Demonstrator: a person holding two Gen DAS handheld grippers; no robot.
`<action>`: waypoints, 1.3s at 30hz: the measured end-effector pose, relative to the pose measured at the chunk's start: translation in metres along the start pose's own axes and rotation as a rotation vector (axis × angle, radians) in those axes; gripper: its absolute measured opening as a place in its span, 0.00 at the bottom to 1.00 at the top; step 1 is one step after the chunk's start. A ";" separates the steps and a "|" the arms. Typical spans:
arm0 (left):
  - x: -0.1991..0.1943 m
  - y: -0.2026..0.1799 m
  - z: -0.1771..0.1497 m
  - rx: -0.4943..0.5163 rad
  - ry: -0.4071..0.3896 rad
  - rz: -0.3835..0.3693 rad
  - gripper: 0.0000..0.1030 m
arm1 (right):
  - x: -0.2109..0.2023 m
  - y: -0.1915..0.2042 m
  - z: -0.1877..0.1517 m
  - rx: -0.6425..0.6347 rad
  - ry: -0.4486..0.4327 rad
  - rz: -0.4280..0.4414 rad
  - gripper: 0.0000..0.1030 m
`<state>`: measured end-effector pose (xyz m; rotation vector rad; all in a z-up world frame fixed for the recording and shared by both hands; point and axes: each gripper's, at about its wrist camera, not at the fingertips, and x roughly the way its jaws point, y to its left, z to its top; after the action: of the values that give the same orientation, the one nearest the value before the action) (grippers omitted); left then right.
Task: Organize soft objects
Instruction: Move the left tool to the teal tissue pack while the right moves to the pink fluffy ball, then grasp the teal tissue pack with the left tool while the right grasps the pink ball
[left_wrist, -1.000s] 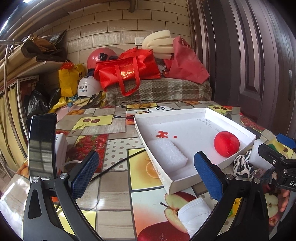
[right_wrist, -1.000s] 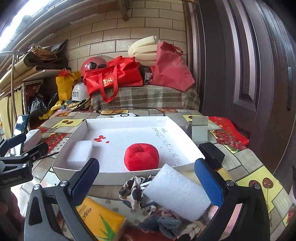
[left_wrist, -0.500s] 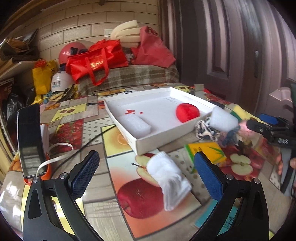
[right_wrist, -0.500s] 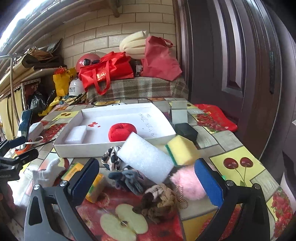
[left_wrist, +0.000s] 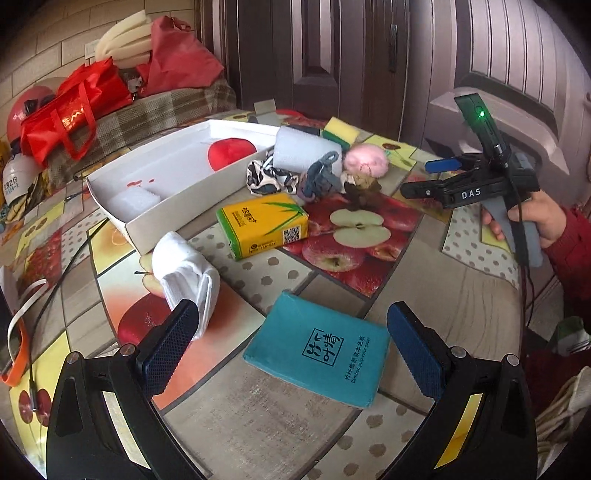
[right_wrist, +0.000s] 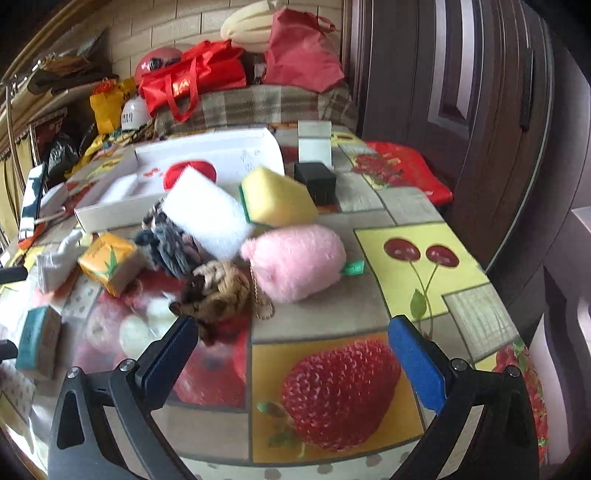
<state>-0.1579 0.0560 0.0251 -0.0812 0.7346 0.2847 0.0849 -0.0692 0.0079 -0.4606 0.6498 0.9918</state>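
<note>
A white box (left_wrist: 177, 206) holds a red plush (left_wrist: 229, 153) and a white foam piece (left_wrist: 135, 201). Beside it lie a white foam block (right_wrist: 207, 214), a yellow sponge (right_wrist: 277, 199), a pink plush (right_wrist: 295, 260), a brown knotted toy (right_wrist: 218, 291), a grey scrunchie (left_wrist: 319, 179), a patterned cloth (left_wrist: 267, 179), a white sock (left_wrist: 186, 271), a yellow tissue pack (left_wrist: 262, 225) and a teal tissue pack (left_wrist: 317, 356). My left gripper (left_wrist: 291, 349) is open over the teal pack. My right gripper (right_wrist: 291, 356) is open and empty, short of the pink plush; it also shows in the left wrist view (left_wrist: 436, 177).
The table has a fruit-print cover (right_wrist: 332, 387). A black box (right_wrist: 316, 181) and a small white box (right_wrist: 314, 144) stand behind the sponge. A phone (right_wrist: 31, 199) stands at the left. Red bags (right_wrist: 192, 81) pile on a bench behind. A dark door (right_wrist: 461, 92) is at the right.
Both grippers have pulled back from the white box toward the near table edge. The left one has swung right over the teal pack. More soft objects have come into view.
</note>
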 end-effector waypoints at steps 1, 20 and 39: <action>0.003 -0.003 -0.002 0.018 0.017 0.014 1.00 | 0.002 -0.003 -0.003 0.010 0.023 -0.001 1.00; 0.009 -0.010 0.000 0.068 0.052 0.009 0.99 | 0.042 -0.015 0.050 0.099 -0.003 0.075 1.00; -0.034 0.024 -0.003 -0.095 -0.192 0.198 0.71 | -0.050 -0.041 0.019 0.285 -0.426 0.012 0.64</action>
<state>-0.1907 0.0703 0.0460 -0.0704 0.5388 0.5101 0.1067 -0.1080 0.0584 0.0096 0.3985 0.9521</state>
